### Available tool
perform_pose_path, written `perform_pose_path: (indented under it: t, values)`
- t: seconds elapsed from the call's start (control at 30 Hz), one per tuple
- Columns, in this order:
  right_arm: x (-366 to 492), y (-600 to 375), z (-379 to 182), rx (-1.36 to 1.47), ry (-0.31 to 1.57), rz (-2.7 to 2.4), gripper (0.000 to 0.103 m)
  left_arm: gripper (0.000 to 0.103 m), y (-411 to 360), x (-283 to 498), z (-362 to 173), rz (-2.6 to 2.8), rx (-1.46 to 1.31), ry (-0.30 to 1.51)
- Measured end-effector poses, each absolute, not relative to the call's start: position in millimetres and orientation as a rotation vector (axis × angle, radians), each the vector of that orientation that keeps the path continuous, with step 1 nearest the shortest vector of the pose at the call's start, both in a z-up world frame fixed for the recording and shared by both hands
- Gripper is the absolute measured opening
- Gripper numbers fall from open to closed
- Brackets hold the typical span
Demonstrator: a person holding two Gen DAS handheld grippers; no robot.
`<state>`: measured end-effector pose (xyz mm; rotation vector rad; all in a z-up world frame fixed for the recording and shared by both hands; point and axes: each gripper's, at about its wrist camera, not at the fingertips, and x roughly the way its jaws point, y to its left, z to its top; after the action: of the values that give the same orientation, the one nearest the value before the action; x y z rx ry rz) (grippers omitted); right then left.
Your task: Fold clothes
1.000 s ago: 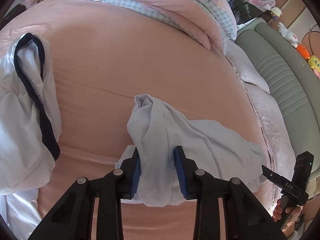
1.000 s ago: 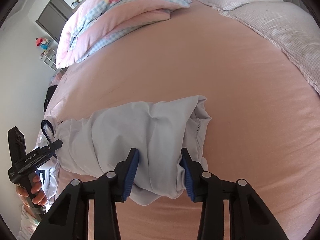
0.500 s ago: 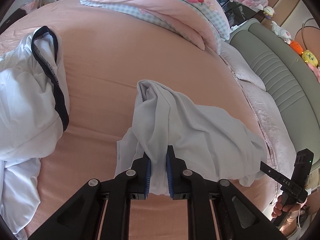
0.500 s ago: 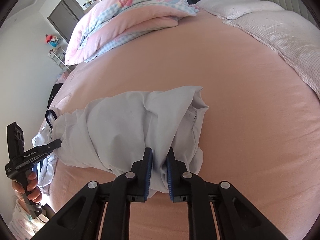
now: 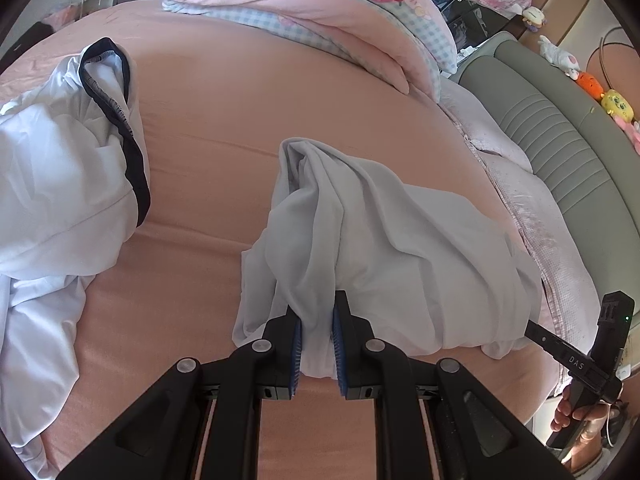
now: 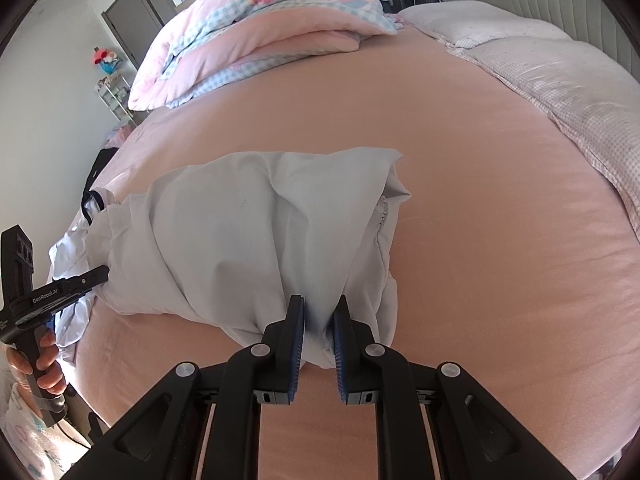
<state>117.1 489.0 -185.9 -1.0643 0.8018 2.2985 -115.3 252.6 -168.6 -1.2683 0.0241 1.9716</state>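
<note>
- Pale garment [image 5: 384,240] lies bunched on the peach bed sheet [image 5: 248,92], near the bed's near edge, its long axis running sideways between the two grippers.
- Left gripper [image 5: 317,332] pinches one end of the garment: its jaws have just been closing, and its blue pads [image 5: 297,344] now press a thick fold of cloth between them.
- Right gripper [image 6: 319,330] pinches the other end in the same way, its jaws also just closed in on a bunched fold.
- In the left wrist view the garment stretches away to the right, ending at the tip of the other gripper [image 5: 576,364], which a hand [image 5: 576,412] holds at the bed's edge. A ridge of folds rises from the jaws and points toward the far side of the bed.
- In the right wrist view the same garment [image 6: 256,240] stretches to the left, toward the other gripper [image 6: 52,300] and the hand [image 6: 42,364] that holds it. A stitched hem edge [image 6: 382,220] shows on its right end, which only this view shows.
- Only the left wrist view shows fully a white garment with a dark band [image 5: 60,168], heaped well apart to the left, and the grey-green padded headboard [image 5: 560,152] with plush toys [image 5: 600,92] on it.
- Only the right wrist view shows a grey wardrobe [image 6: 136,12] and a small shelf rack [image 6: 114,96] by the wall.
- Both views show the folded pink and blue-checked quilt [image 5: 320,4] at the far side of the bed, and checked pillows [image 6: 560,80] along the headboard side.
</note>
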Motion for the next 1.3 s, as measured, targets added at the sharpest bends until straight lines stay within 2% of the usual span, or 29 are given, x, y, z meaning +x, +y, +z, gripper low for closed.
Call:
perform_pose_path:
  t: [0.03,0.07,0.13,0.63,0.7,0.77,0.87,1.1,1.3]
  values:
    - [117,489,-186,-1.062,0.808,2.297,0.022,0.012,253,-115,-168,1.974,-1.268,0.027]
    - [117,490,-186,-1.062,0.83,2.294,0.043,0.012,253,-115,-168,1.976,-1.267,0.03]
    - [118,490,-183,-1.033,0.87,2.314,0.062,0.012,253,-114,-168,1.98,-1.267,0.036]
    - [86,479,-183,-1.093,0.647,2.257,0.061,0.012,257,-113,-171,2.005,-1.259,0.041]
    - [84,475,-183,-1.107,0.601,2.25,0.056,0.012,259,-111,-170,2.02,-1.248,0.06]
    - [81,470,-183,-1.121,0.527,2.238,0.04,0.012,261,-108,-170,2.038,-1.226,0.097]
    - [77,459,-183,-1.142,0.362,2.207,0.031,0.012,264,-105,-168,2.063,-1.203,0.146]
    - [56,432,-190,-1.173,-0.04,2.066,0.022,0.012,260,-106,-163,2.115,-1.193,0.224]
    - [55,437,-188,-1.168,-0.075,2.013,0.022,0.012,248,-113,-166,2.138,-1.231,0.236]
